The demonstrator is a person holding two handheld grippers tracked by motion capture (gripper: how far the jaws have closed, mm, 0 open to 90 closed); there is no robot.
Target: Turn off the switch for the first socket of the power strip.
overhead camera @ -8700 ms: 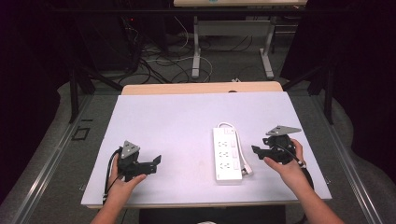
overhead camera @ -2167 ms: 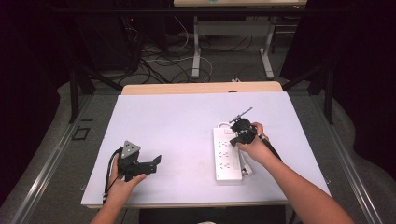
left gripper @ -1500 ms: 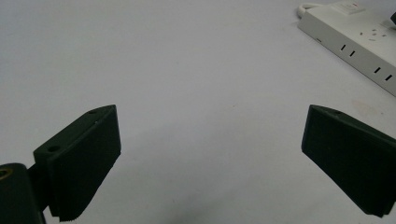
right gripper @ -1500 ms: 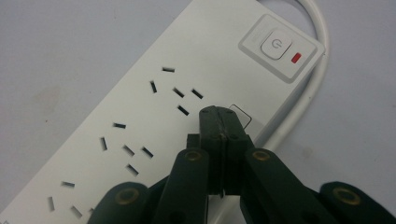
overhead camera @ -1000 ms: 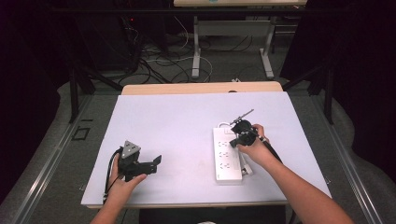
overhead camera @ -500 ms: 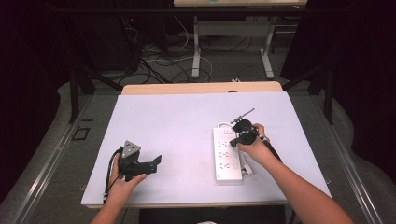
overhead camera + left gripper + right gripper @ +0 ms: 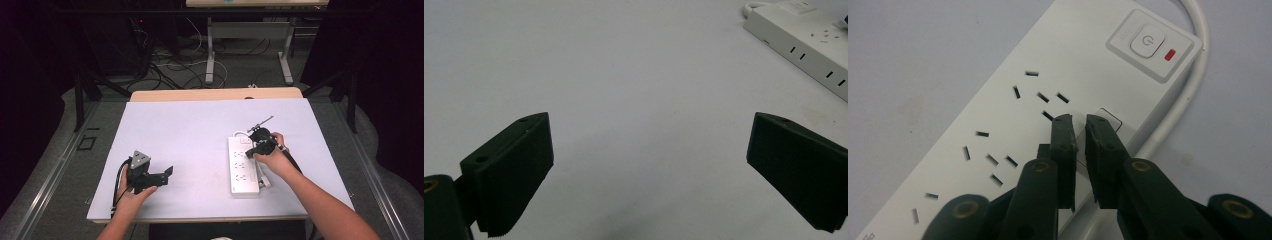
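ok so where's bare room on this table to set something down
Free: the whole far half of the table, and the middle strip between the left tongs and the power strip. Crowded: the right side, where the right tongs and hand sit over the strip.

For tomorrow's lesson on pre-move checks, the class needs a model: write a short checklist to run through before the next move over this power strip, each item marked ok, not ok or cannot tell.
1. Right tool over the power strip, near its switch end: ok.
2. Right tool's jaws nearly closed, a narrow gap between them, nothing gripped: ok.
3. Tips touching the small square panel on the strip: cannot tell.
4. Power button unobstructed, with a red mark beside it: ok; whether the strip is live: cannot tell.
5. Left tool open and empty, over the bare table, apart from the strip: ok.
6. Strip's cable runs along its side, away from the sockets: ok.
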